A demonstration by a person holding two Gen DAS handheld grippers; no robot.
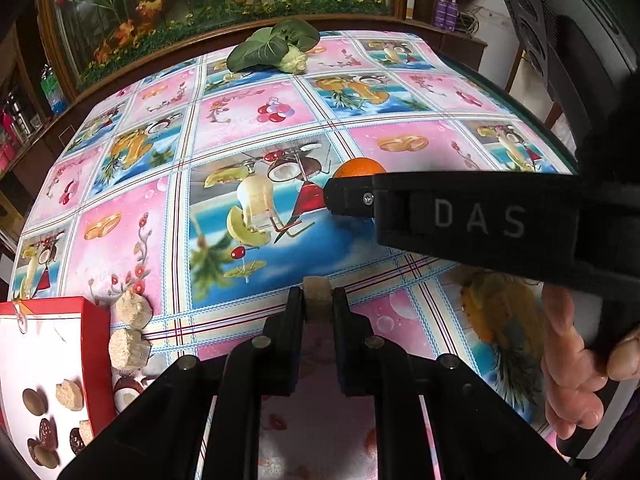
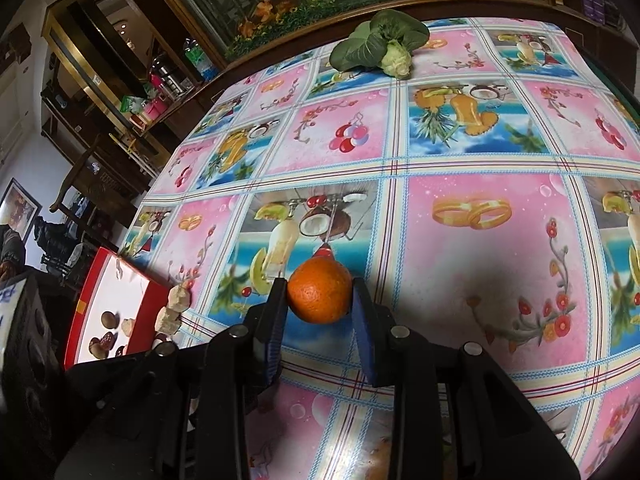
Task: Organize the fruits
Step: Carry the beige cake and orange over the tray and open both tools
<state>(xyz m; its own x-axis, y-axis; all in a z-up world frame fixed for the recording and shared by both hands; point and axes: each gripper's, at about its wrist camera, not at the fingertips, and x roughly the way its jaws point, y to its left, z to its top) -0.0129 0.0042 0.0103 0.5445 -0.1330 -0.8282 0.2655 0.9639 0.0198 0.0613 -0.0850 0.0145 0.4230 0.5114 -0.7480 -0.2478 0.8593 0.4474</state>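
While my right gripper [image 2: 320,300] clamps the orange [image 2: 319,295] and my left gripper [image 1: 317,300] pinches a beige chunk [image 1: 317,298], two chunks [image 1: 132,330] remain beside the red box [image 1: 96,360], so I judge sorting midway.

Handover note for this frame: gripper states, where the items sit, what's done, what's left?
Left gripper: shut on a beige block.
Right gripper: shut on the orange, low over the tablecloth.
Red tray, near left: holds several brown and beige pieces; two more beige blocks lie beside it.
Leafy vegetable sits at the far edge.
Left: place both held items, then the strays.
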